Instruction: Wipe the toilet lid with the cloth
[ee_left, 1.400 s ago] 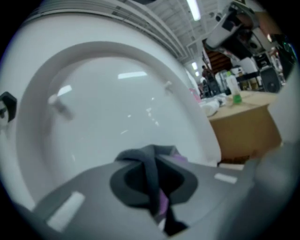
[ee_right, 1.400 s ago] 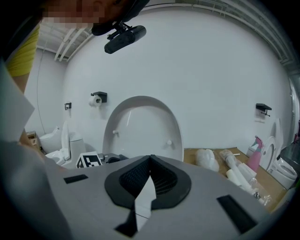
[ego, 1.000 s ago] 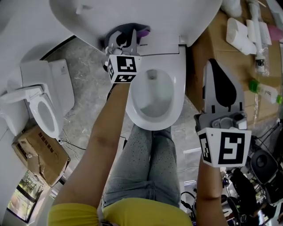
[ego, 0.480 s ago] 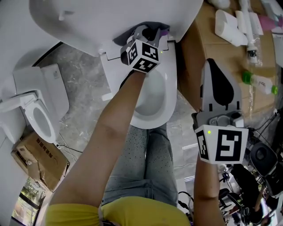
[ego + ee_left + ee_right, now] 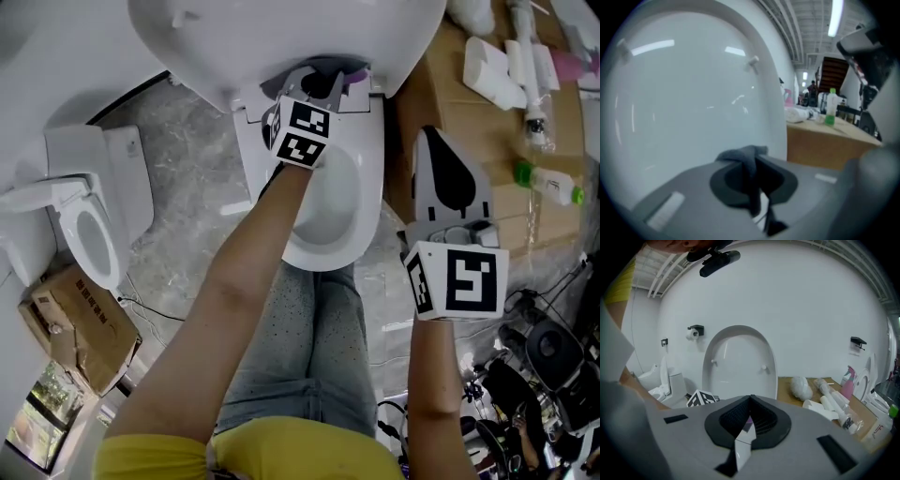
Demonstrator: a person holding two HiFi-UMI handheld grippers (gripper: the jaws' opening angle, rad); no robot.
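- Your left gripper (image 5: pixel 322 82) has its jaws pinched on the cloth (image 5: pixel 351 71). In the left gripper view, a grey fold of the cloth (image 5: pixel 743 157) bunches out past the jaw tips.
- The cloth sits at the upper centre of the head view, at the bottom edge of the raised toilet lid (image 5: pixel 281 37), close to the hinge. It looks to be against the lid's inner face, but contact cannot be confirmed.
- Your right gripper (image 5: pixel 434 141) hangs at the right of the head view, well apart from the toilet. Its jaws are pressed together with nothing between them.
- Judged step: wiping the lower band of the lid.
- Lead with the protruding fold, not the jaw tips, so that no hard plastic scrapes the lid.
- Press lightly. The lid stands upright and will probably swing back on its hinge under a hard push.
- Work in overlapping side-to-side passes, from the hinge towards the two bumpers (image 5: pixel 753 61) higher up.
- Hold the pinch firm. A slack grip would likely drop the cloth into the bowl (image 5: pixel 328 211) directly below.
- Leave the right gripper clear of the left arm's path.
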